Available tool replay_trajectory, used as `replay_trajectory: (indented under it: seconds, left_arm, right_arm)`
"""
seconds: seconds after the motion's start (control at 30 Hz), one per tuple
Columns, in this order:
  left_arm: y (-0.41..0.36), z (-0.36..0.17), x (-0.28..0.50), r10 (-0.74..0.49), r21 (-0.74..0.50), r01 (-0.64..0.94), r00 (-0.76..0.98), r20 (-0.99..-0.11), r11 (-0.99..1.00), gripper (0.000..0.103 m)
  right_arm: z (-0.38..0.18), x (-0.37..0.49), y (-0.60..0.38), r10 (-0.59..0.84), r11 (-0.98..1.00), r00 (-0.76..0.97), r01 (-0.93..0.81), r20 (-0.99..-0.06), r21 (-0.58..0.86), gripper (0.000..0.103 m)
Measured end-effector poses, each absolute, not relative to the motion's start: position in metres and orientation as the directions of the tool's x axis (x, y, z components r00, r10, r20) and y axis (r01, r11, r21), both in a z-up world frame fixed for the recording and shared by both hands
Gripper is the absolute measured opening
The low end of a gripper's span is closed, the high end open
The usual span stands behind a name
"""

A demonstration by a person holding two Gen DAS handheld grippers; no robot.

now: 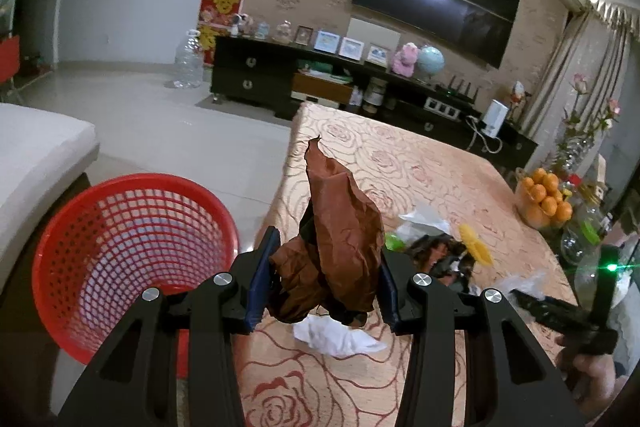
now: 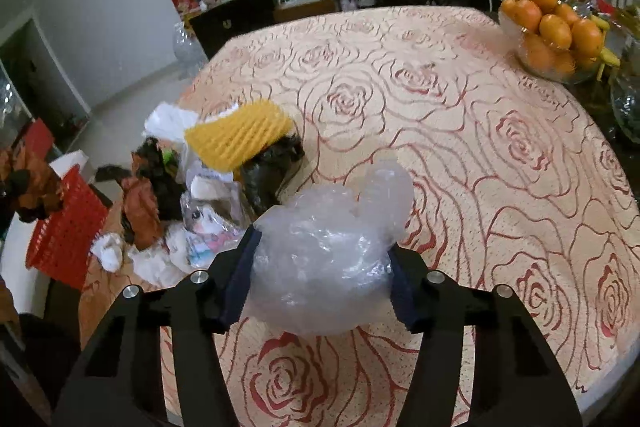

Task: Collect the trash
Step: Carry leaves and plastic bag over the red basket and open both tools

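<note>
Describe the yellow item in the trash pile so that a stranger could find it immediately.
Find the table with the rose-patterned cloth. Near its left edge lies a trash pile. On top rests the yellow foam net, ribbed and bright, unlike the black, brown and white scraps around it.

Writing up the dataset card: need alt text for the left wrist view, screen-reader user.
The left gripper is shut on a crumpled brown paper wrapper, held above a rose-patterned tablecloth beside a red mesh basket. More trash lies beyond: white tissue, a yellow foam net.
</note>
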State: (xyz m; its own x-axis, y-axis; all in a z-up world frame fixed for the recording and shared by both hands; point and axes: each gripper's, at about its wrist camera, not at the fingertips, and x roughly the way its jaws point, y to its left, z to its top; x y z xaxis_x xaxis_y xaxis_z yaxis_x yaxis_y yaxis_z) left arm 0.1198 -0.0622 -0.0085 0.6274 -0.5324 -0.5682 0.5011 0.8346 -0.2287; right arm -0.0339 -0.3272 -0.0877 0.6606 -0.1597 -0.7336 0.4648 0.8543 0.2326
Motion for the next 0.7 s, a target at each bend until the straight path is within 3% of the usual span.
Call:
replay_trajectory:
  seconds: [0.33,0.7]
  left_arm:
    - [-0.040,0.008,0.121,-0.459,-0.176,0.439,0.703,-0.543,0.881,0.042]
    - [0.009,0.031,0.137,-0.315,-0.117,0.299,0.793,-0.522,0.947,0.042]
  right_arm:
    - [-0.039,-0.035,-0.309,-0.231,0.878,0.746,0.437,-0.625,0.197,0.056]
    - [0.019,0.023,-0.248,-0.060,0.962,0.835,0.195,-0.548,0.191,0.056]
